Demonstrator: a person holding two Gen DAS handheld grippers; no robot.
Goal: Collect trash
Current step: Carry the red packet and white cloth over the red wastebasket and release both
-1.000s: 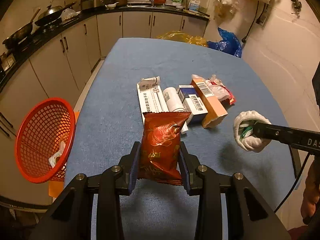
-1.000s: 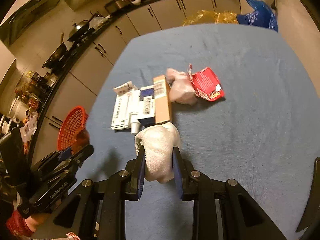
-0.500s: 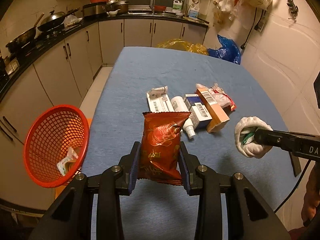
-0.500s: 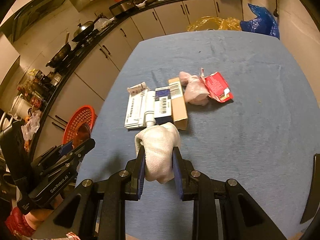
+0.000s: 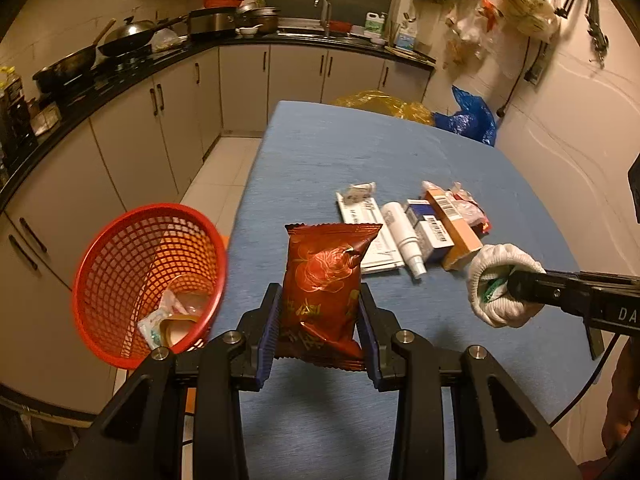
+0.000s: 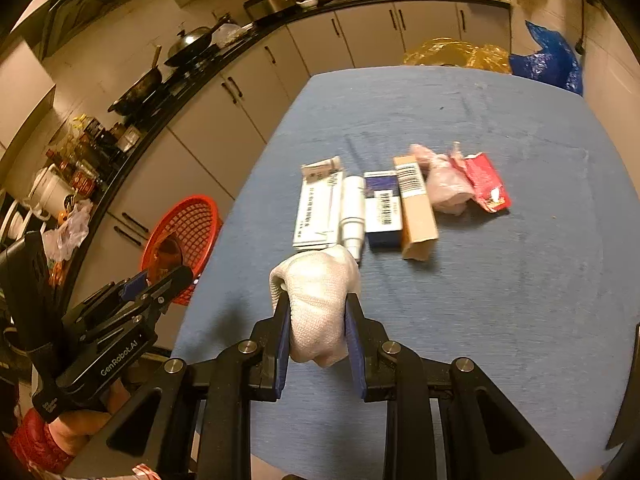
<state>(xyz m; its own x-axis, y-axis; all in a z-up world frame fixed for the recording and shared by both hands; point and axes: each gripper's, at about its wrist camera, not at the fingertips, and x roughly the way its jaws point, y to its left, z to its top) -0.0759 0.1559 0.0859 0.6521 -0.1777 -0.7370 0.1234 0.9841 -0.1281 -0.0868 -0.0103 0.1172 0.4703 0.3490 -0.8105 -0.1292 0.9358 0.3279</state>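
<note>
Left gripper [image 5: 319, 322] clamped on red snack packet [image 5: 325, 290], right gripper [image 6: 318, 334] clamped on balled white glove [image 6: 316, 300], both above the blue table [image 6: 500, 300]. Carry the packet fully over the red basket [image 5: 148, 280] rim before releasing (basket sits off the table's left edge).

Woks [image 5: 120, 38] and pots [image 5: 256, 16] are seen on the black counter [image 5: 100, 88]; a blue bag [image 5: 468, 118] lies beyond.
</note>
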